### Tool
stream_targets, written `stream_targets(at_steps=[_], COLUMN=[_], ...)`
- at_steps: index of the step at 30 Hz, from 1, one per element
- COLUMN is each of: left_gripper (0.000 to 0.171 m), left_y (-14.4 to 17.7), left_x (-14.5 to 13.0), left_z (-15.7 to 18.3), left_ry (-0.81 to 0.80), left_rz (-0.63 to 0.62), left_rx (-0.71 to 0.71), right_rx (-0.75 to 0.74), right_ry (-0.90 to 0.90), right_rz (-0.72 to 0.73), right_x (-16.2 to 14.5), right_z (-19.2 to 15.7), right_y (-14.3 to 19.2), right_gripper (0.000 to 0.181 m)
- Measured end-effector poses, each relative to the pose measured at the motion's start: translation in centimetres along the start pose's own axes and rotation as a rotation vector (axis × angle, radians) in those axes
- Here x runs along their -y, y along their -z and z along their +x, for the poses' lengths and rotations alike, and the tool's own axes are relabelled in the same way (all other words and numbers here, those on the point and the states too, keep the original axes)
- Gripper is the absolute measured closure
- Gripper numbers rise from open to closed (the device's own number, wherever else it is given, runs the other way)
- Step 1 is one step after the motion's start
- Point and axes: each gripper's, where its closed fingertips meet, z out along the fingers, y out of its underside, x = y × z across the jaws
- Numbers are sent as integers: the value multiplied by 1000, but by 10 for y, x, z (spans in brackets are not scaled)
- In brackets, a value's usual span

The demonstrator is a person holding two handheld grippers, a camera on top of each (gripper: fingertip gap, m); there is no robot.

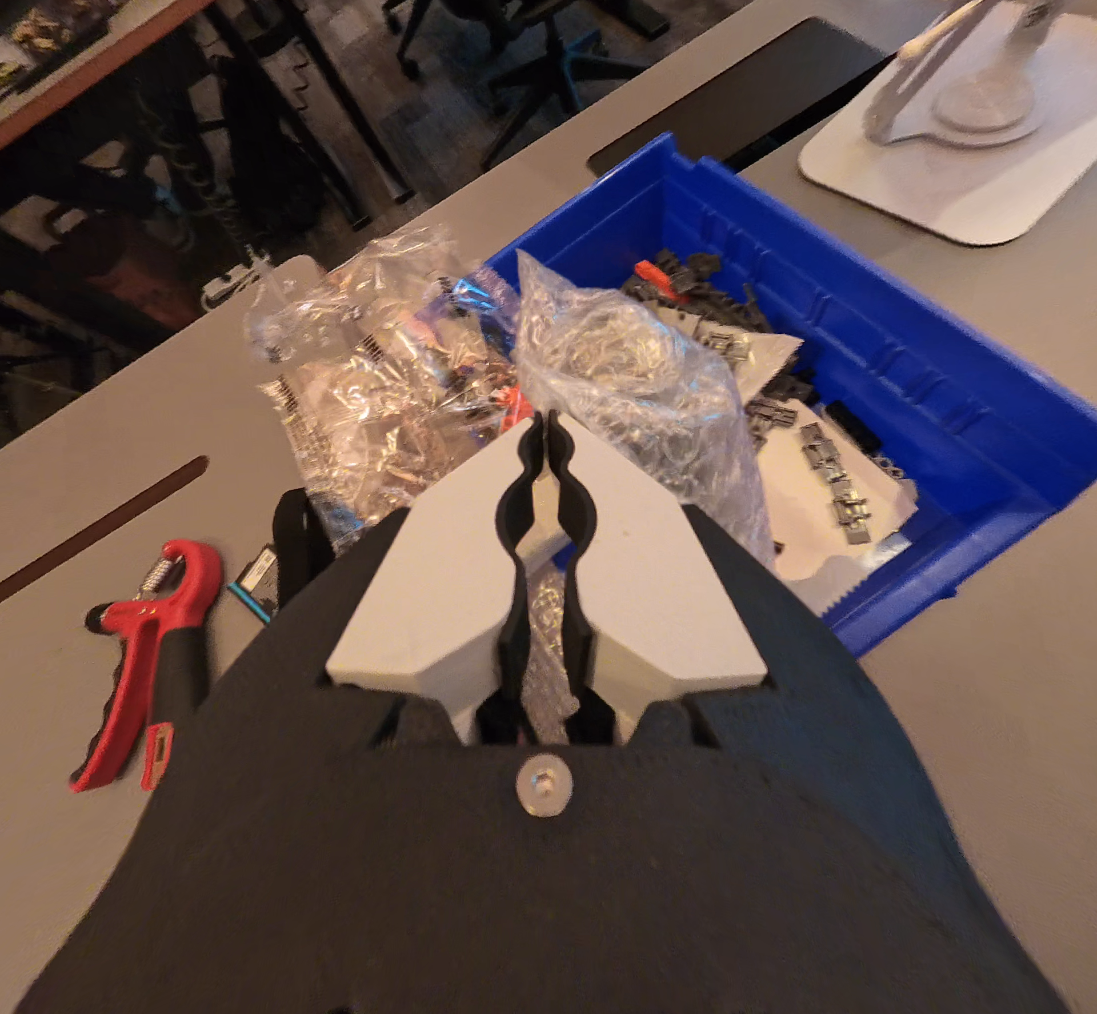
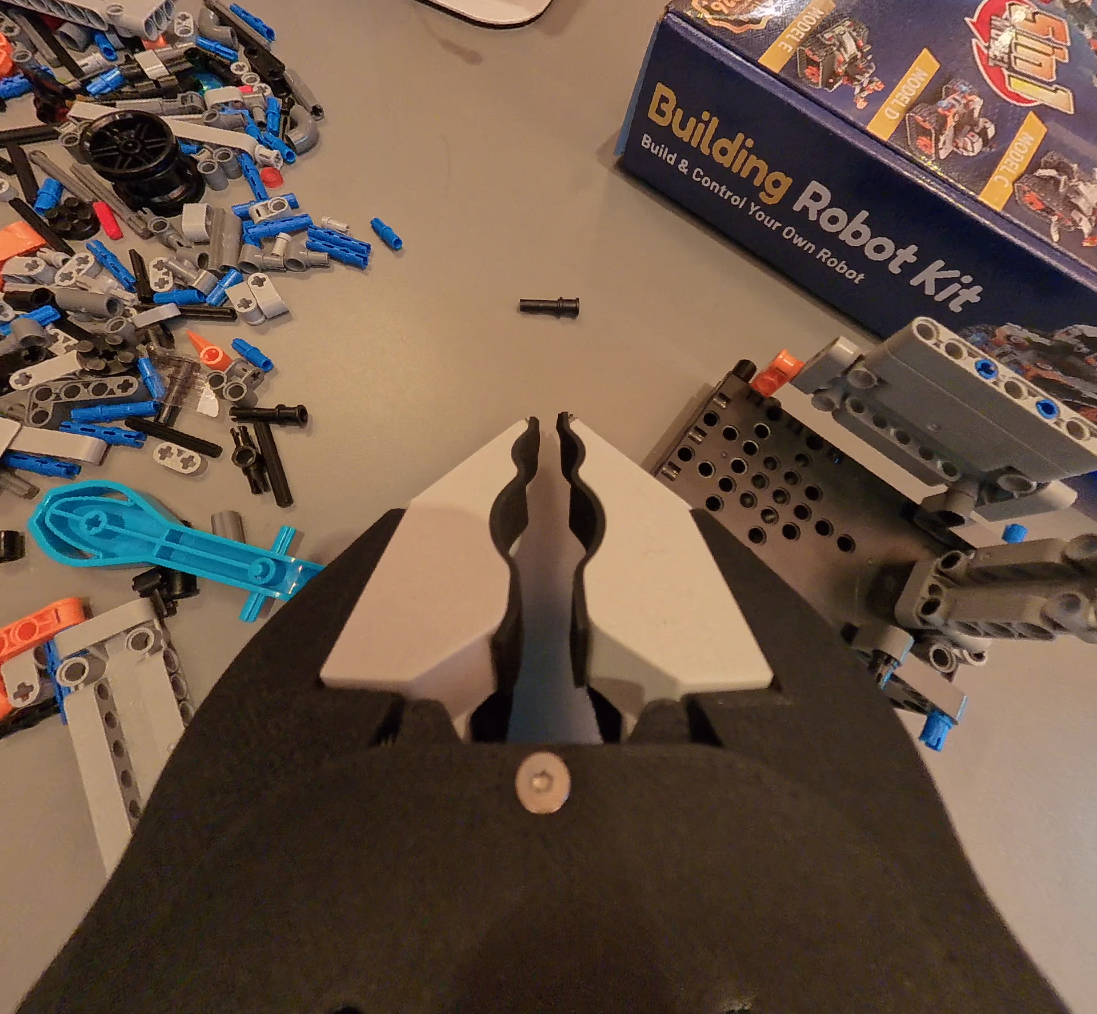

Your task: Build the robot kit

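The left gripper point(image 1: 546, 421) has its tips pinched together on the edge of a clear bag point(image 1: 629, 385). The bag is crinkly and holds small shiny metal bits. It hangs half over a blue bin point(image 1: 926, 332) and runs down between the two fingers. The bin sits on a grey table point(image 1: 148, 421) and has small dark and grey parts and white paper inside. Just left of the bag lies a heap of other clear bags point(image 1: 368, 368). Further left, on the table, lies a red hand tool point(image 1: 148, 659) with a spring. A white stand point(image 1: 950, 154) sits behind the bin.

The right gripper point(image 2: 549, 424) hangs over the grey table with a thin gap between its tips, and nothing is in it. A little black pin point(image 2: 549, 305) lies alone on the table ahead of the tips, apart from them. To the left is a big pile of parts point(image 2: 154, 225) in blue, grey, black and orange, with a black wheel point(image 2: 132, 145) in it. A light blue piece point(image 2: 160, 546) lies near the left finger. To the right sits a half-built grey model point(image 2: 890, 486) with a black plate full of holes. Behind it is a dark blue box point(image 2: 878, 112).
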Motion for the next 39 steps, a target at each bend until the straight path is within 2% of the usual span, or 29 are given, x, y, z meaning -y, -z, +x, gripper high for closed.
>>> stream_targets(at_steps=[11,13,21,26,28,30,32,36,39], left_gripper=[171,171,171,171,171,171,170,137,134], left_y=[0,-3,-27,-58,-66,-67,-64,-56,-58], left_x=[11,8,-8,-43,-52,-55,-52,-22,3], left_z=[-13,-17,1,26,26,35,39,55,87], left_ry=[34,14,-78,-212,-189,-125,-109,-191,-327], left_rz=[51,25,-82,-273,-306,-321,-321,-241,-168], left_rx=[26,64,65,60,61,-17,-38,-13,-52], right_rx=[-1,0,4,3,0,-5,-11,-21,-26], right_ry=[-1,0,-2,-13,-15,-17,-17,-20,-24], right_rz=[1,0,1,4,4,2,2,1,-4], right_x=[0,0,-1,-1,-2,-2,-3,-4,-5], right_z=[0,0,0,1,2,3,5,7,8], right_y=[1,0,0,1,1,1,1,1,1], right_gripper=[177,177,177,178,178,178,178,178,179])
